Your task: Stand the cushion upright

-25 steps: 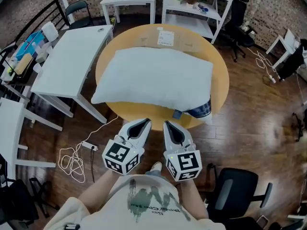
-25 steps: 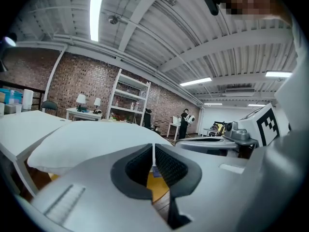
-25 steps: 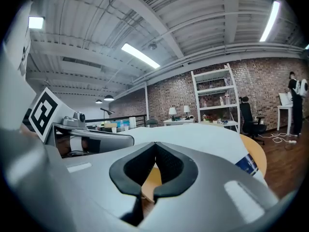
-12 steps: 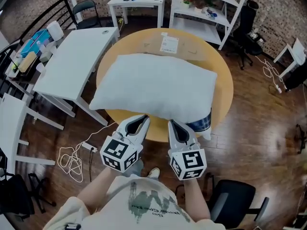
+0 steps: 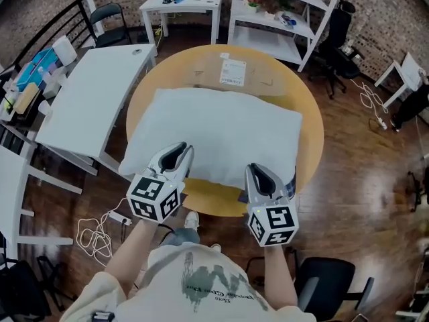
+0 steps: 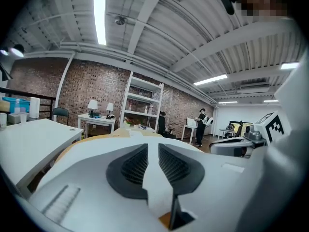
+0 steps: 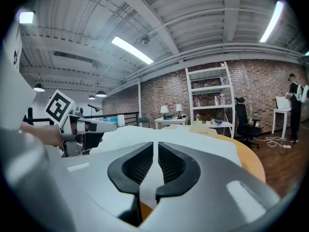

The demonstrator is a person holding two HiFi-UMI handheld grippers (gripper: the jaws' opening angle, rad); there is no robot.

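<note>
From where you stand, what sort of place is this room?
Probably a shared workshop or office studio, not a home: bare brick walls, a white open shelf unit, several white work tables, and office chairs on a wooden floor.

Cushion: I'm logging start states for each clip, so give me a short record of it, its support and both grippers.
cushion: white, lying flat, not yet upright
support: round wooden table, largely covered by the cushion
other item: printed sheet on the table's far part
left gripper: at the cushion's near edge; fingers have just been opening to a narrow slit, no grip seen
right gripper: at the near edge, toward the right corner; fingers likewise just opening, no grip seen
</note>
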